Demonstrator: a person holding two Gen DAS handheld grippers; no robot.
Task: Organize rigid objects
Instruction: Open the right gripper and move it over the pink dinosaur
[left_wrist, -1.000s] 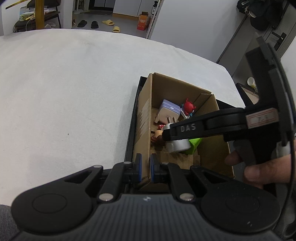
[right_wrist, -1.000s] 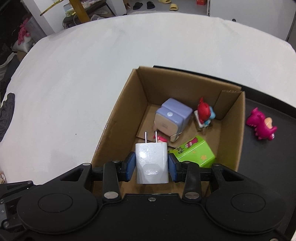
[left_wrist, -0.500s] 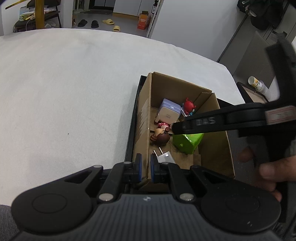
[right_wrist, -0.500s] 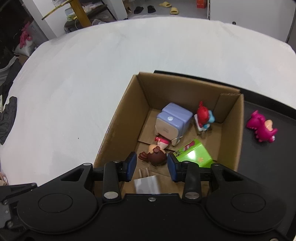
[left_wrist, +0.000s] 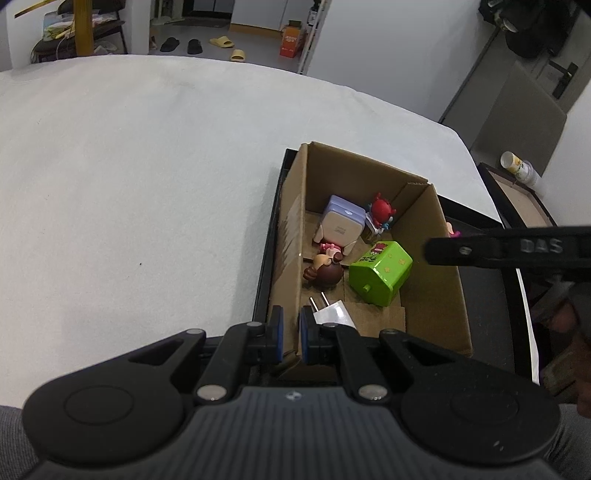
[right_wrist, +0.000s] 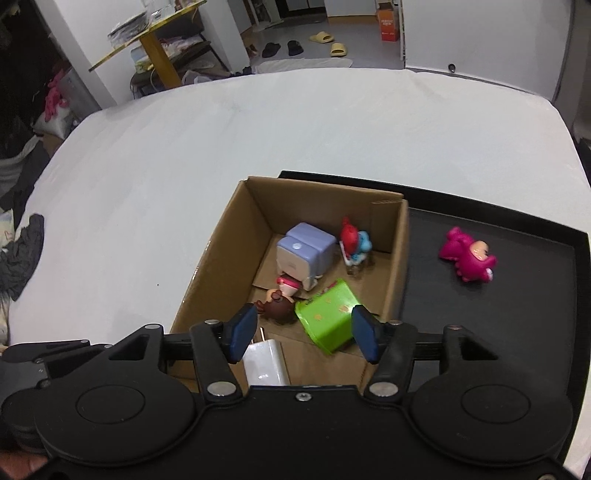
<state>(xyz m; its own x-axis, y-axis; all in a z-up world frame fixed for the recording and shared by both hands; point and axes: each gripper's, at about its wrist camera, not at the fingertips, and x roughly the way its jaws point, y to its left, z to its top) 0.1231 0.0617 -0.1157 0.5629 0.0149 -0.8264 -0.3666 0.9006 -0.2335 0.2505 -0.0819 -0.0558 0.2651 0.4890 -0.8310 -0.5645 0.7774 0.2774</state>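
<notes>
The left tongs (left_wrist: 290, 334) are clamped on the near-left wall of the cardboard box (right_wrist: 236, 236). Inside it, near, the white charger (right_wrist: 265, 363) is seen lying. The right tongs (right_wrist: 301, 334) are being opened above it, with nothing gripped.

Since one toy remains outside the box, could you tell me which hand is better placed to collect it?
Probably the right: its tool is empty and opening, nearer the pink toy; the left tool is clamped on the cardboard box wall.
</notes>
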